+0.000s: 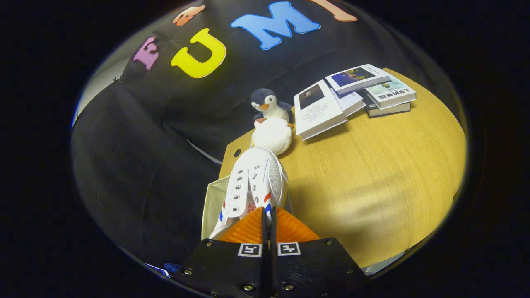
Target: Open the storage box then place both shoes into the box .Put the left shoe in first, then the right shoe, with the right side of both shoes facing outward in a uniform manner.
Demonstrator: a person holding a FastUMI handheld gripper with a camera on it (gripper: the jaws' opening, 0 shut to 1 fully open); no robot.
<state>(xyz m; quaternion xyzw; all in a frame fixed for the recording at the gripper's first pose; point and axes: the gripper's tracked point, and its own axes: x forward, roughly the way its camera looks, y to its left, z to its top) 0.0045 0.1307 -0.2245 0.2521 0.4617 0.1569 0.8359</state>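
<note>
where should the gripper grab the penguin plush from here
Grip the penguin plush across its narrower head, coming from above: its round white belly looks too wide. The gripper is shut on the white sneaker over the storage box, so release that first.

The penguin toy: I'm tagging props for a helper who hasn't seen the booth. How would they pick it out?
On the wooden table, look beyond the white shoe pinched in the gripper and its closed jaws. The penguin toy stands there, left of the books. It is the one soft, plush thing.

No legible text: print on the book covers (357,92) and the shoe's (256,182) tongue is too small.
</note>
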